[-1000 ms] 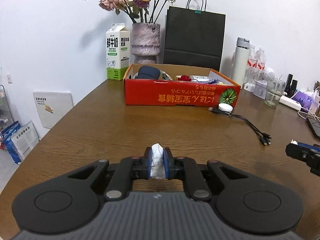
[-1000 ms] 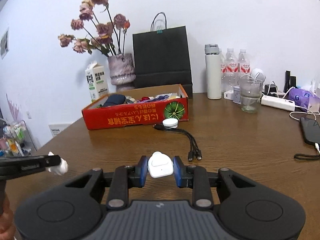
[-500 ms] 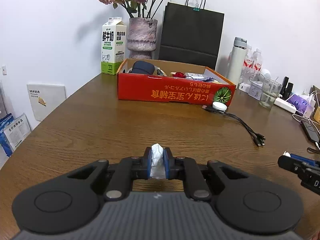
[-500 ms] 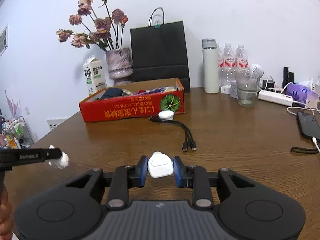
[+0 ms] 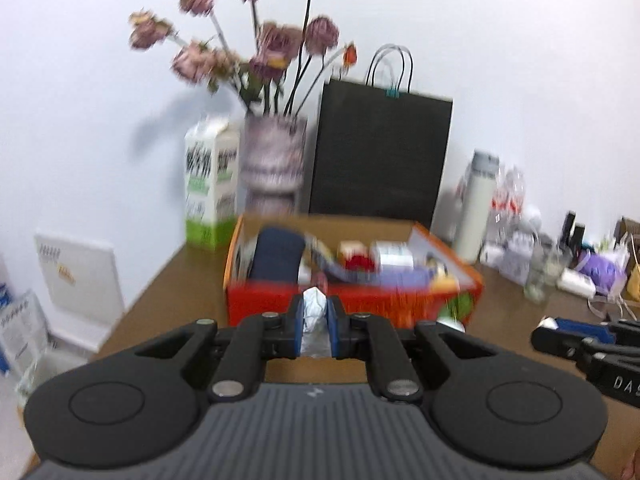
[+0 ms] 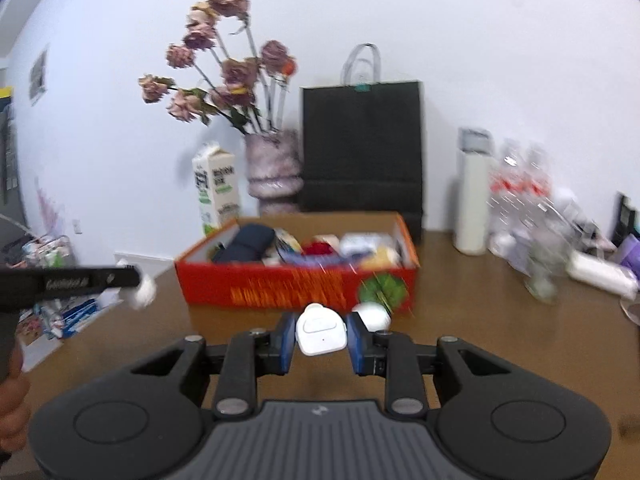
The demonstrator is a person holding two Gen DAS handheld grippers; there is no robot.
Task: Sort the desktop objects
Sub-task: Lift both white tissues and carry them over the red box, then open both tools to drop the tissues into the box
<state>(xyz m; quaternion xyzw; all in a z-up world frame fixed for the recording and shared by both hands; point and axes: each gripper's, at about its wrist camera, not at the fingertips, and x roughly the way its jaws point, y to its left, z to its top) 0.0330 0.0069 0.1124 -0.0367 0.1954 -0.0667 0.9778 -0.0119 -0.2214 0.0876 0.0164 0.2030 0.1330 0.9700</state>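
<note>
We are in the carry step: left claw (image 5: 315, 317) grips crumpled tissue (image 5: 313, 312), right claw (image 6: 321, 337) grips white charger (image 6: 321, 331). Next, position both above the red box (image 6: 288, 288) ahead and release.

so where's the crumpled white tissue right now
The crumpled white tissue is pinched between the left gripper's jaws, centre of the left wrist view, just in front of the red box on the table.

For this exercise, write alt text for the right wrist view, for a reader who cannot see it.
The right gripper grips a small white plastic charger above a brown wooden table, facing an open red cardboard box of mixed items. The left gripper enters at left, holding crumpled white paper.
</note>
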